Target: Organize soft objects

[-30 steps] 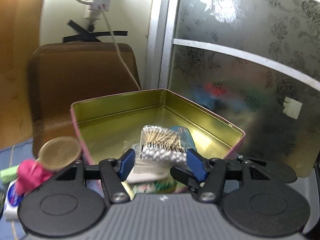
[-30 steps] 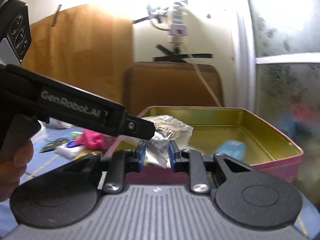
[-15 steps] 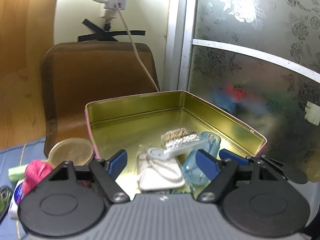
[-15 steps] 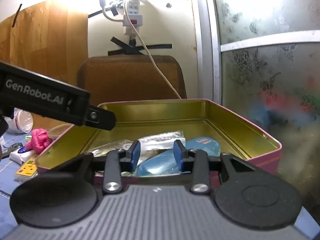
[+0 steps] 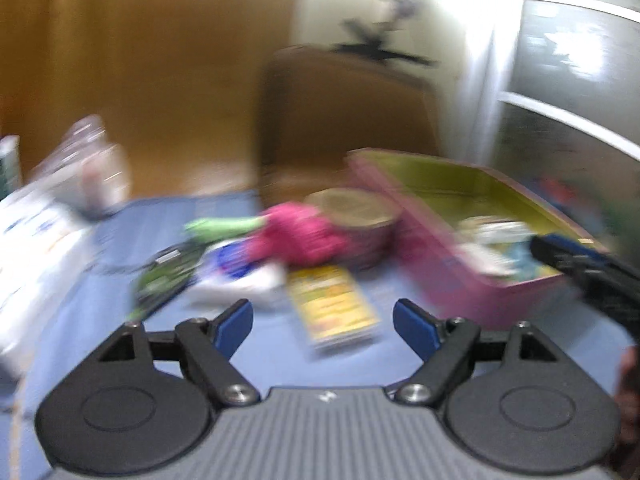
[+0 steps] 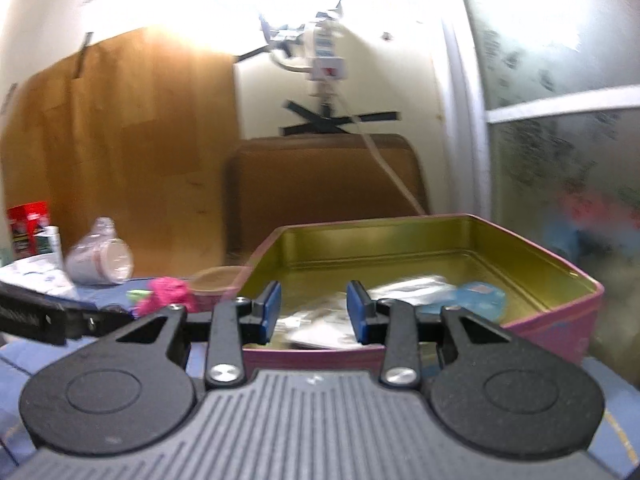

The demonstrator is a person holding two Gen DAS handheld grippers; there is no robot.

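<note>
Part done: tin (image 6: 420,248) already holds several packets and a blue case; still out on the table (image 5: 120,320), left of the tin: pink bundle (image 5: 296,236), yellow packet (image 5: 332,304), white pouch (image 5: 240,280); left tool (image 5: 322,326) wide open, just opened further, empty, facing these; right tool (image 6: 313,312) part open, empty, at the tin.

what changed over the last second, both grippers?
Left gripper let go of the cotton swab pack into the pink tin; its jaws have just been opening, nothing between them, and it swung left toward the yellow packet and pink yarn. Right gripper opened slightly, empty, at the tin. Tin and clutter stayed put.
</note>
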